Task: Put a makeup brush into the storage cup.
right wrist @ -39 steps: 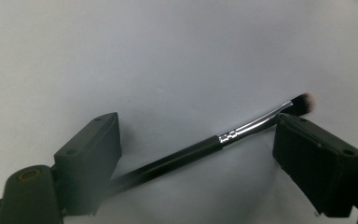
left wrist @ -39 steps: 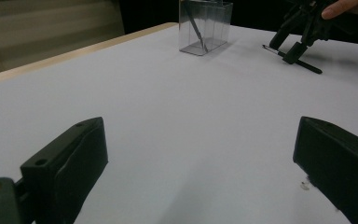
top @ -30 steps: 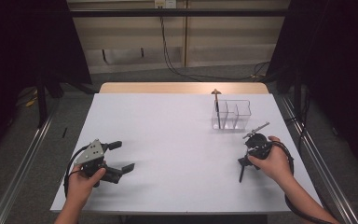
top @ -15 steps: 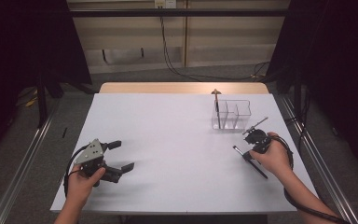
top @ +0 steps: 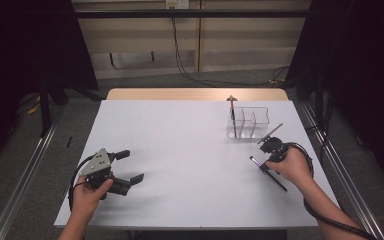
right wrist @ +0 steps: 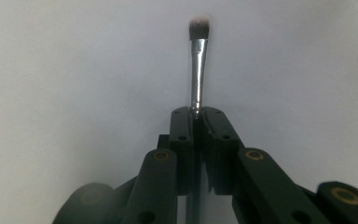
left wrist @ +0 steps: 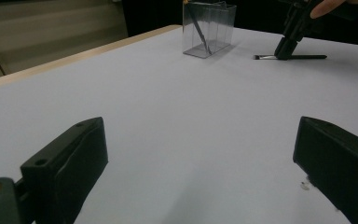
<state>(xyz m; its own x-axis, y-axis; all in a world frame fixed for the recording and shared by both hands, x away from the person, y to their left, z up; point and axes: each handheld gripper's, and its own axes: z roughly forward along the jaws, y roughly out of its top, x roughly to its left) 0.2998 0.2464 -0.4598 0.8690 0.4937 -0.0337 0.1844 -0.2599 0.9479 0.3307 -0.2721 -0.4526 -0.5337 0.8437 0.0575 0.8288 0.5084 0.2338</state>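
Observation:
A slim makeup brush (top: 254,160) with a silver ferrule and dark bristles lies on the white table (top: 190,150) at the right. My right gripper (top: 264,165) is shut on its handle. In the right gripper view the brush (right wrist: 197,70) sticks straight out past the closed jaw tips of the right gripper (right wrist: 198,116). The left gripper view shows that brush (left wrist: 303,57) low on the table with the right gripper coming down on it from above. My left gripper (top: 131,166) rests at the near left, open, with bare table between its jaws (left wrist: 200,158).
A clear compartmented organizer (top: 250,122) stands at the far right of the table, also seen as the organizer (left wrist: 209,28) in the left gripper view. One dark brush (top: 233,117) stands upright in it. Metal rails run along both sides of the table.
The brush has swung from pointing toward the near edge to lying diagonally under the right hand, which shifted slightly right. The left gripper has not moved.

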